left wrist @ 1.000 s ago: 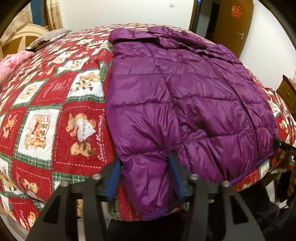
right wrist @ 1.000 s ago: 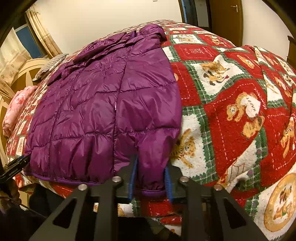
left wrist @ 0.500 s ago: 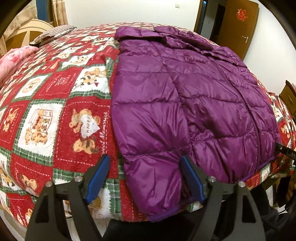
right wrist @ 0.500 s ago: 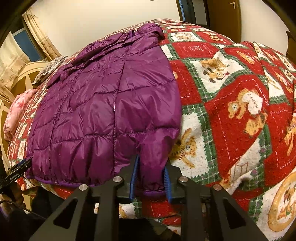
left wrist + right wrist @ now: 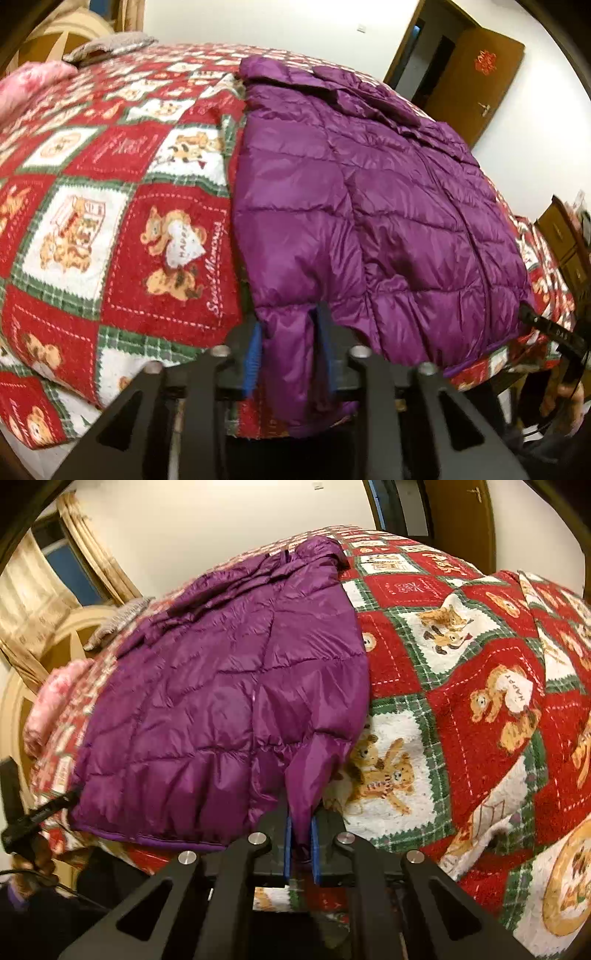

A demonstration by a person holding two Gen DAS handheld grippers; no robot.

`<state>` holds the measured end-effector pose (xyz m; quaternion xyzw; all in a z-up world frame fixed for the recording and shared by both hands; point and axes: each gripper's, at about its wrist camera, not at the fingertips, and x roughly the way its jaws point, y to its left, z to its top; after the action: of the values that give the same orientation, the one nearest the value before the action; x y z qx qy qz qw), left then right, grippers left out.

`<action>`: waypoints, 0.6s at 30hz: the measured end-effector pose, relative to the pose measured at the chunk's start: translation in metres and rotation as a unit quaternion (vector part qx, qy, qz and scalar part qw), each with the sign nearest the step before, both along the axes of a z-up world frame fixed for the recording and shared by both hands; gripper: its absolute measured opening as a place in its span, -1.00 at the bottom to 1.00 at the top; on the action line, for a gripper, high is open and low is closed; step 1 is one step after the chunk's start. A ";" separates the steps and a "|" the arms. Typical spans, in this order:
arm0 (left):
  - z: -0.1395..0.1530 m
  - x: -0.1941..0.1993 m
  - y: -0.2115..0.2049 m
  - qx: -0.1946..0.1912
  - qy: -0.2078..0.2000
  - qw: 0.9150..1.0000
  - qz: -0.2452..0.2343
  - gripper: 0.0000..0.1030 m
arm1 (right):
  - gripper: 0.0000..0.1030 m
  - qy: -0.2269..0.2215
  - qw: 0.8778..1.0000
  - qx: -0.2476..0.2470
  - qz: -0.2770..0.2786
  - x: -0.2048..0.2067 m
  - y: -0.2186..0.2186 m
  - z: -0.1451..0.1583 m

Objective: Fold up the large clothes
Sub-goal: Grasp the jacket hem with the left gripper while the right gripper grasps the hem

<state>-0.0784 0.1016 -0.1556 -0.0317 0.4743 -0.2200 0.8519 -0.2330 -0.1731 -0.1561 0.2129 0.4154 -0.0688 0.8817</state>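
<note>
Now both tongs have narrowed vs. a sec ago: right tongs (image 5: 300, 843) clenched on jacket (image 5: 229, 686) cuff, left tongs (image 5: 291, 354) closing round other cuff on bed (image 5: 110, 221).

Jacket (image 5: 388, 206) glossy quilted nylon-like cloth (puffy); blanket (image 5: 110, 206) matt fuzzy fleece; door (image 5: 476, 81) smooth wood.

Warm, even indoor lighting; soft sheen on glossy purple quilted jacket (image 5: 388, 221); strong fisheye curvature, dark vignetted corners; slight motion blur throughout.
</note>
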 end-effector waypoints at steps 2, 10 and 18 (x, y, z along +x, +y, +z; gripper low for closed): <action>0.000 -0.001 -0.003 0.001 -0.001 1.000 -0.002 -0.15 | -0.89 -0.011 1.000 0.018 0.001 -0.002 -0.002 0.003; 0.003 -0.002 -0.020 0.080 -0.022 0.996 -0.009 -0.41 | -0.89 0.002 1.000 -0.011 0.003 0.003 0.003 0.001; 0.012 -0.009 -0.025 0.101 -0.048 0.993 -0.022 -0.79 | -0.89 -0.003 1.000 -0.017 0.003 -0.002 0.005 0.005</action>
<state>-0.0871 0.0770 -0.1437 0.0757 0.4535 -0.1906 0.8674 -0.2350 -0.1686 -0.1513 0.1968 0.4121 -0.0732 0.8866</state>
